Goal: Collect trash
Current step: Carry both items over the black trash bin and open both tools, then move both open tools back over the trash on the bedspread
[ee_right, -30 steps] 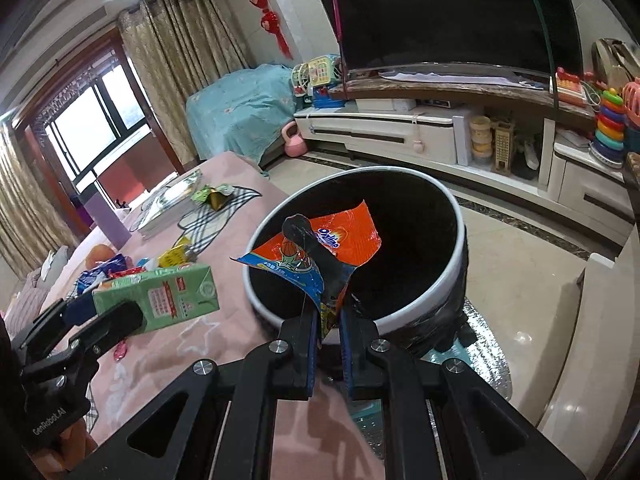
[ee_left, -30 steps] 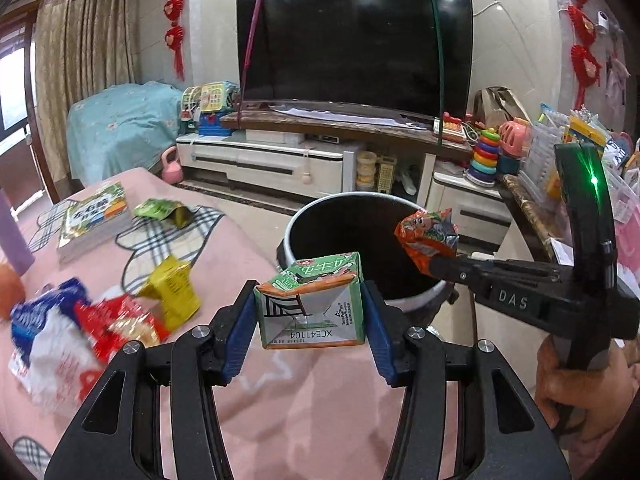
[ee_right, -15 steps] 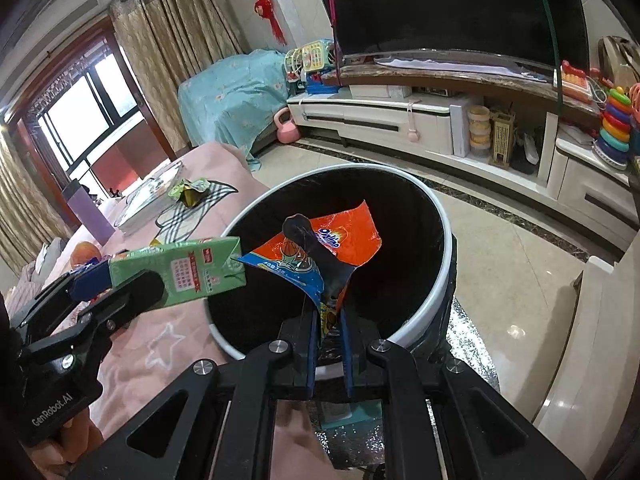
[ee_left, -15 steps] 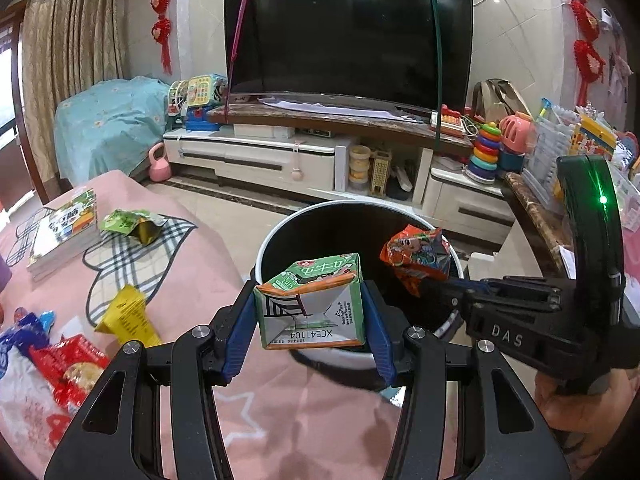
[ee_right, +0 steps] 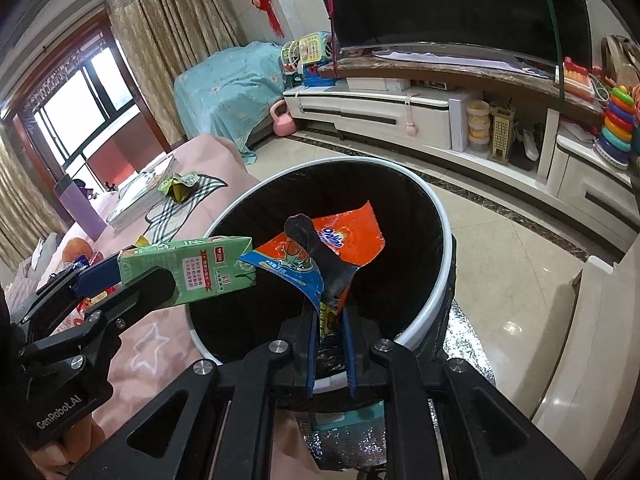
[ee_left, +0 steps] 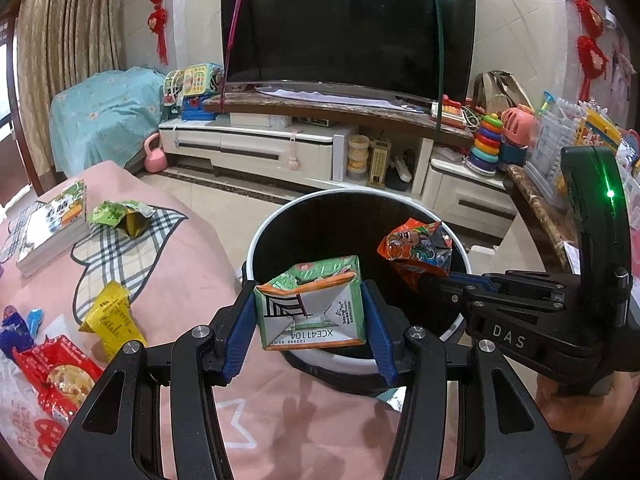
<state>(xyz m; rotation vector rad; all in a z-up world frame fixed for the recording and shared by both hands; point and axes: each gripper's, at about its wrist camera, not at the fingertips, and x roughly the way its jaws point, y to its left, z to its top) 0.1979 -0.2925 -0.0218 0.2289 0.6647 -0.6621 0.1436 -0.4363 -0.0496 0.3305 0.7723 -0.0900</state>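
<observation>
Two fisheye views, each from a handheld gripper, look forward and downward along its own fingers. Both sit close above a black bin [ee_left: 352, 232] [ee_right: 400, 216] and face the television [ee_left: 348, 24] [ee_right: 440, 0] wall. The left view catches the right gripper [ee_left: 430, 276]; the right view catches the left gripper [ee_right: 132, 276]. Both share a pink-covered table [ee_left: 188, 264] [ee_right: 216, 152].

surface: I see a pink cloth-covered table [ee_left: 192, 264] | on it: stack of books [ee_left: 52, 228] at far left, green wrapper [ee_left: 120, 216] just beside it, yellow packet [ee_left: 110, 316], red packet [ee_left: 56, 376] nearest me | floor: bin [ee_left: 280, 224] stands against the table's edge
</observation>
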